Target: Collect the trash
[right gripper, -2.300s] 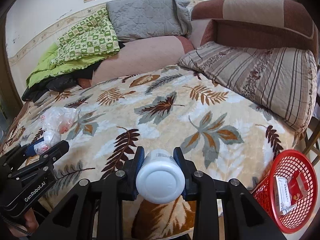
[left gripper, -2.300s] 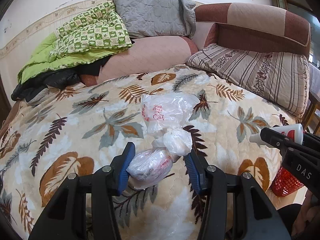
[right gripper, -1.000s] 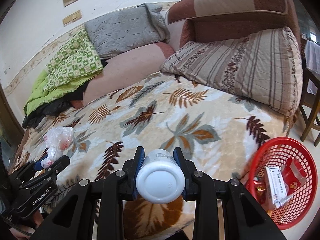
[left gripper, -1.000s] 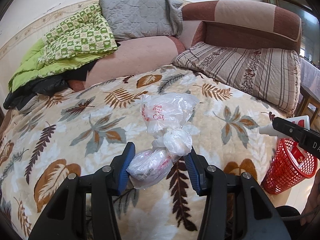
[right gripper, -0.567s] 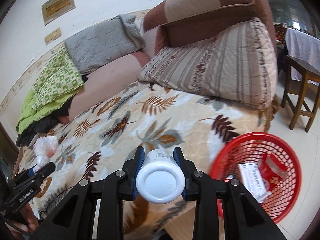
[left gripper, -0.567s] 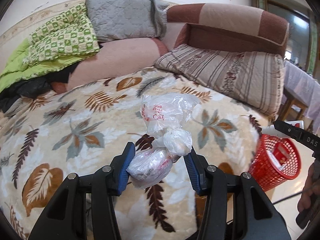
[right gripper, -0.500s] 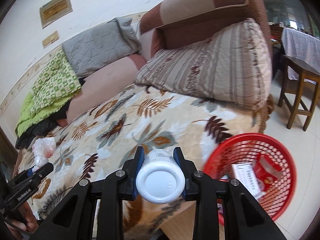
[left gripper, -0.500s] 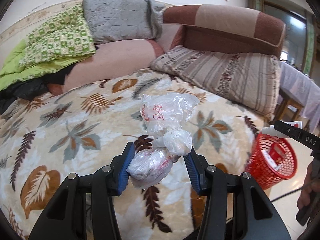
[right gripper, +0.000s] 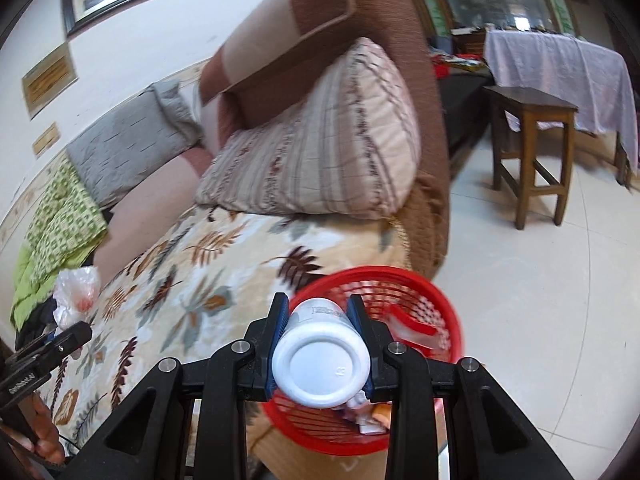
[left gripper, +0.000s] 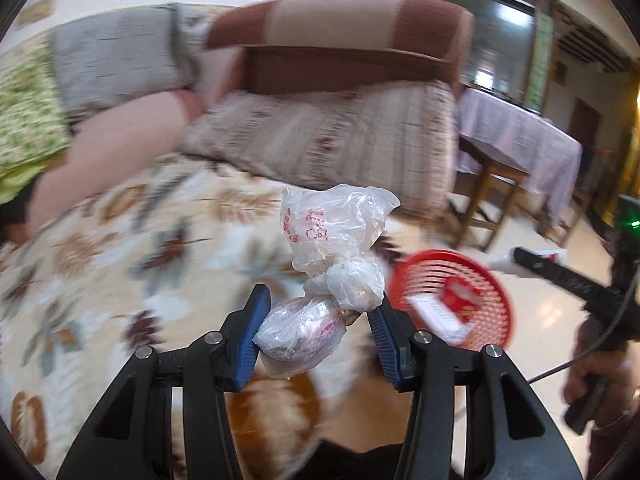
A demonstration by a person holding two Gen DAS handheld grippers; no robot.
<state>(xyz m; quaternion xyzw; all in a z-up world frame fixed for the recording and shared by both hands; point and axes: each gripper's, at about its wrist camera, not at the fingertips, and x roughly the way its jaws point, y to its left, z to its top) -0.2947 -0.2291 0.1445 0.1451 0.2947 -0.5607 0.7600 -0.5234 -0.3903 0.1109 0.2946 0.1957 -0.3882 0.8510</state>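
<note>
One leaf-print blanket (right gripper: pixel 224 264) covers the bed, one wooden stool (right gripper: pixel 532 152) stands on the floor, one red basket (right gripper: pixel 420 292) sits at the bedside. Right gripper (right gripper: pixel 320 332) pinches one white bottle (right gripper: pixel 320 364) over the basket; left gripper (left gripper: pixel 316 328) clamps one knotted plastic bag (left gripper: pixel 336 248), its red print unreadable.

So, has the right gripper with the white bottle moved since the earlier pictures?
Yes. The right gripper, shut on the white bottle, has swung right, from over the leaf-print blanket to above the red basket.
</note>
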